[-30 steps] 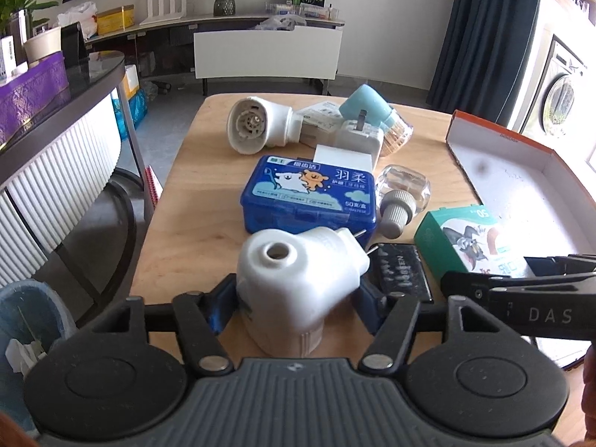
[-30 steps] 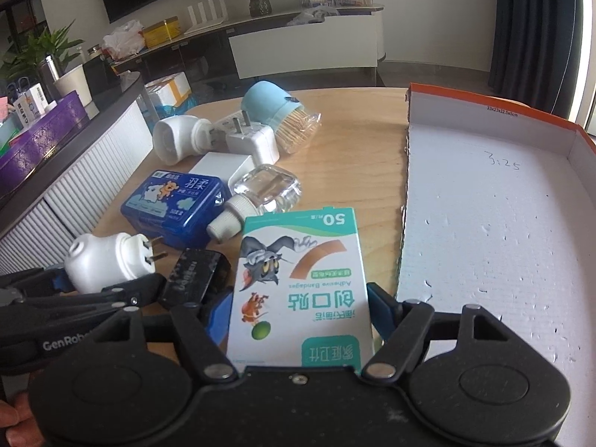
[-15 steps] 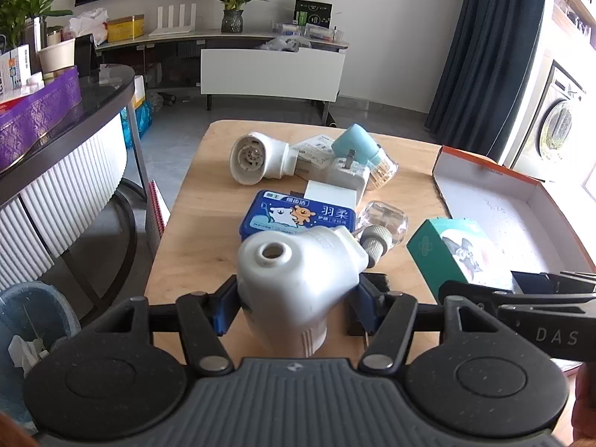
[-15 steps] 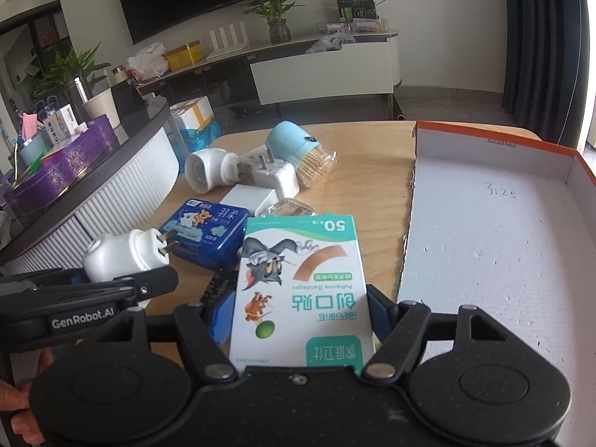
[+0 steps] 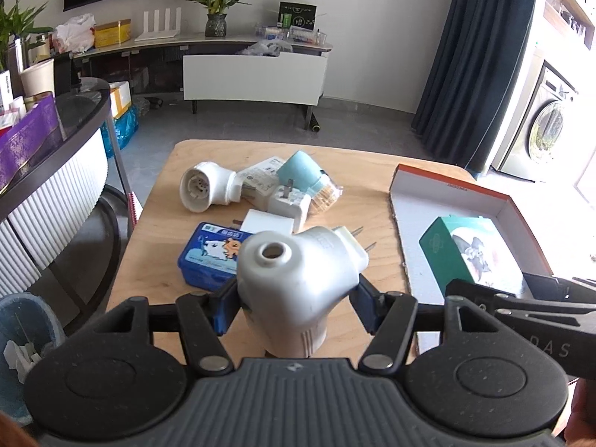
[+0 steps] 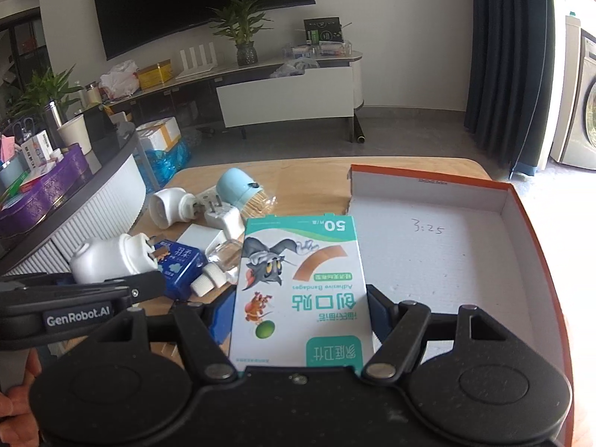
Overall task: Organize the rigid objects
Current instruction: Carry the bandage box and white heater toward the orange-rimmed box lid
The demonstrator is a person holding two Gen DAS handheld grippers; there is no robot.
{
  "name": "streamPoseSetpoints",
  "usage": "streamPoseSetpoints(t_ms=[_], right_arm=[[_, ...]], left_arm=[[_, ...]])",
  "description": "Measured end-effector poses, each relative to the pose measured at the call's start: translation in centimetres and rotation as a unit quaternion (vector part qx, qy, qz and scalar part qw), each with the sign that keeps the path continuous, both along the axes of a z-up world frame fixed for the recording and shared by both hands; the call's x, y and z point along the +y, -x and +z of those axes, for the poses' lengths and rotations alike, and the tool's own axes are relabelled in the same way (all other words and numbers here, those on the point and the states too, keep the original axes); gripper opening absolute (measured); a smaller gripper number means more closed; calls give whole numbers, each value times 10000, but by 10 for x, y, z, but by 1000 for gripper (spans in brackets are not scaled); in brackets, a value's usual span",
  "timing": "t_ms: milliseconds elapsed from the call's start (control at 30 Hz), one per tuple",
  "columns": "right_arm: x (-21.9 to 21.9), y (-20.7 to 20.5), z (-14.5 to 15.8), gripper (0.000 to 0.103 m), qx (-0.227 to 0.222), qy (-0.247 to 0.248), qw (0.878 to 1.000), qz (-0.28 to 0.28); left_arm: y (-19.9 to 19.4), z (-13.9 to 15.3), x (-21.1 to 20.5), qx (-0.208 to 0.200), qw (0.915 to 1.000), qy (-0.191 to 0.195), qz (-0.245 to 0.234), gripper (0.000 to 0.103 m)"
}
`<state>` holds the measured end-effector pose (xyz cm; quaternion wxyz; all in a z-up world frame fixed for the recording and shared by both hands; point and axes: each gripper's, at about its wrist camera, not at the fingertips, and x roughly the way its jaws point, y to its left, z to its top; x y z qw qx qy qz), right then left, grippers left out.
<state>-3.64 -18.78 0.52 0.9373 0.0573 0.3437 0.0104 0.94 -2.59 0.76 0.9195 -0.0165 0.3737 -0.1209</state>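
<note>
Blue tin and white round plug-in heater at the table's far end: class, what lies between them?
In the left wrist view, a flat white adapter lies between the blue tin and the white round plug-in heater.

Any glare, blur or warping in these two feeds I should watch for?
Left wrist view: daylight blows out the right edge by the orange-rimmed box; the held white plug-in stays sharp. Right wrist view: even light, the bandage box print readable. Both views: fisheye bends the table edges and the curtain.

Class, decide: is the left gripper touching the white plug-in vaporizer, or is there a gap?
Touching. In the left wrist view the left gripper has its blue-padded jaws pressed against both sides of the white plug-in vaporizer, which hangs above the table.
</note>
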Motion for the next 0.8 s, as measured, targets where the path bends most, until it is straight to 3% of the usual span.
streamPoseSetpoints(t_ms=[333, 800], right_arm=[[-46, 8, 6, 84, 22, 177, 9989, -436], [-80, 7, -9, 84, 199, 211, 9969, -729]], left_arm=[[1, 10, -35, -217, 9996, -67, -174, 63], [-9, 0, -72, 152, 9979, 62, -624, 63]])
